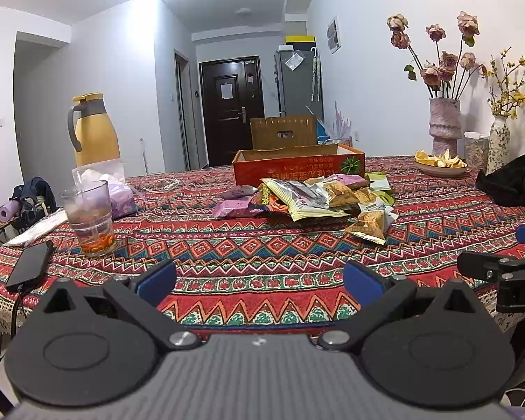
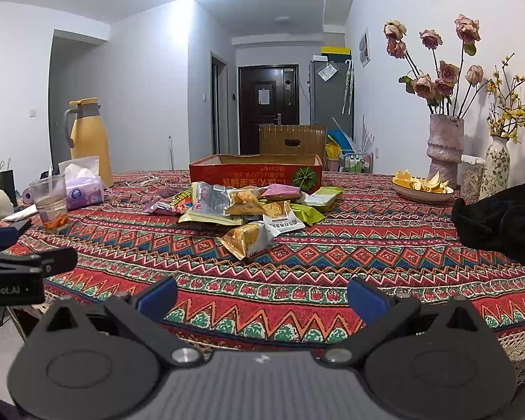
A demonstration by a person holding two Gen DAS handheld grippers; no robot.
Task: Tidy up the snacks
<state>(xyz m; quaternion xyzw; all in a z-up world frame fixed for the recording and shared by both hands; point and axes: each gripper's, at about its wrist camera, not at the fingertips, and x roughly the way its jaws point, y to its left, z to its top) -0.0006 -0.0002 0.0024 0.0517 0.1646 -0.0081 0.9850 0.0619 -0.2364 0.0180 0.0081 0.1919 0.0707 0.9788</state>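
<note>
We hold both grippers low at the near edge of the table [image 1: 262,255], side by side and level, fingers pointing toward the far side. The left gripper [image 1: 259,281] is spread wide and empty, and the right gripper [image 2: 262,295] is the same, blue pads well apart with nothing between them. We judge this a ready stance: neither tool has reached the work yet.

The snacks [image 1: 318,197] lie in a loose heap mid-table, packets overlapping, one yellow packet [image 2: 246,239] spilled nearest to us. Just behind the heap sits the open red box [image 1: 297,166], its mouth up, which we take to be where the packets should go; its place right against the pile keeps each carry short.

On the left stand a cup [image 1: 89,217], a tissue pack [image 1: 117,189], a phone [image 1: 29,264] and a yellow jug [image 1: 92,126], well apart from the heap. A dish [image 2: 423,189] and vases [image 2: 444,140] stand far right.

The near packet looks the easiest first pick for the right gripper.
</note>
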